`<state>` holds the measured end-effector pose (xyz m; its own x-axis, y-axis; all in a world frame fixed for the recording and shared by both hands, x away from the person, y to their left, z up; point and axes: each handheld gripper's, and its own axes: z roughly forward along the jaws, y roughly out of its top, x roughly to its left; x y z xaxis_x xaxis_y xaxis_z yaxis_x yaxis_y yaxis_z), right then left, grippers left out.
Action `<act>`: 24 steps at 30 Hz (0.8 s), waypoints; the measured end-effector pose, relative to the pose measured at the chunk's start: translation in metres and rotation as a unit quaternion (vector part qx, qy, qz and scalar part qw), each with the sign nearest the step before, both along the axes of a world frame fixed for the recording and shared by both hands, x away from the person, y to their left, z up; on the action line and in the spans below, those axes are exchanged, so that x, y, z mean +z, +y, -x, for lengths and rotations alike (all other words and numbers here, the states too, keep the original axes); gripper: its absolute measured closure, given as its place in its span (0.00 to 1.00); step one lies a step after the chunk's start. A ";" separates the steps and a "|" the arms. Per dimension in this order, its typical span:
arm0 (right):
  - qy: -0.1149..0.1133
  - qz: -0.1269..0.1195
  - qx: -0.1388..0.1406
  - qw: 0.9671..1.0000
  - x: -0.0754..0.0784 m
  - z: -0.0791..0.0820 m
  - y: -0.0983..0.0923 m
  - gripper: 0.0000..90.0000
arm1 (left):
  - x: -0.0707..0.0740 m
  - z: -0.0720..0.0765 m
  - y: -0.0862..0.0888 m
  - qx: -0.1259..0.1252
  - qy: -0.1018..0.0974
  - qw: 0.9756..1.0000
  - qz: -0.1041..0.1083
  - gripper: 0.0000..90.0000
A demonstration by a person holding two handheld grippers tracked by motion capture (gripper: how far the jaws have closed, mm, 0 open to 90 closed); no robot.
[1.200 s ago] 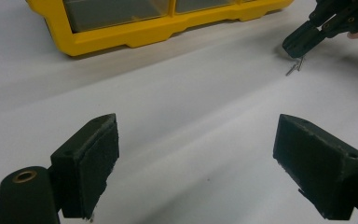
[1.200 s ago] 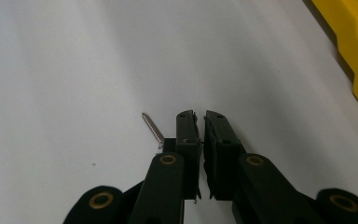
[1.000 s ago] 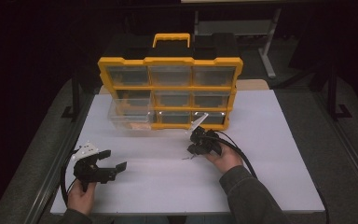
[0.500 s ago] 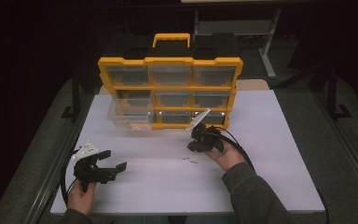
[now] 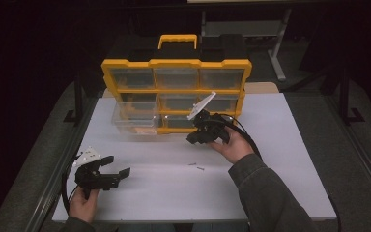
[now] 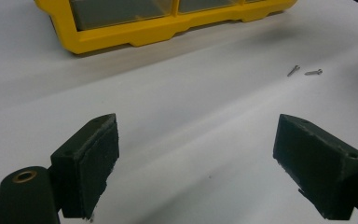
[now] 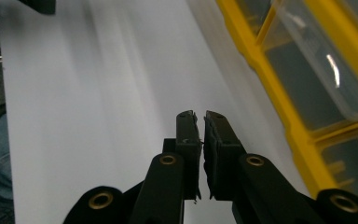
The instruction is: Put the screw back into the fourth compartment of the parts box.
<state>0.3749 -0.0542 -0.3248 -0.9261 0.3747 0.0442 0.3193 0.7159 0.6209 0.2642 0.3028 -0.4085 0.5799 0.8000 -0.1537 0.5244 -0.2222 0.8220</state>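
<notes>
A yellow organizer (image 5: pixel 174 63) with clear drawers stands at the back of the white table (image 5: pixel 280 159). One clear drawer (image 5: pixel 135 118) is pulled out at its lower left. My right gripper (image 5: pixel 193 139) hangs above the table in front of the organizer's bottom row. Its jaws are shut (image 7: pixel 201 116) with only a hairline gap, and I cannot tell whether anything small is pinched there. Two small screws (image 5: pixel 196 166) lie on the table below it, in front of the right hand. My left gripper (image 5: pixel 118 166) rests at the front left, open and with nothing between its pads (image 6: pixel 196 158). The screws (image 6: pixel 303 71) lie far ahead of it.
The organizer's yellow frame (image 7: pixel 279 93) runs close along the right of my right gripper. The organizer has a black top with a yellow handle (image 5: pixel 178 39). Cables trail from both grippers. A metal rail (image 5: pixel 58 169) borders the table's left edge.
My right gripper has risen from the table surface, staying shut, and the two screws now show on the table below it. The left gripper has not moved.
</notes>
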 end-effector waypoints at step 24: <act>-0.034 -0.011 0.048 0.998 0.090 -0.029 0.066 0.93 | 0.000 0.001 0.000 -0.004 0.000 1.000 0.005 0.15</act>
<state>0.4038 0.0115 -0.2353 -0.9589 0.2836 -0.0124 0.2066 0.7271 0.6547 0.2635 0.3025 -0.4082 0.5871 0.7933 -0.1610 0.5223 -0.2193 0.8241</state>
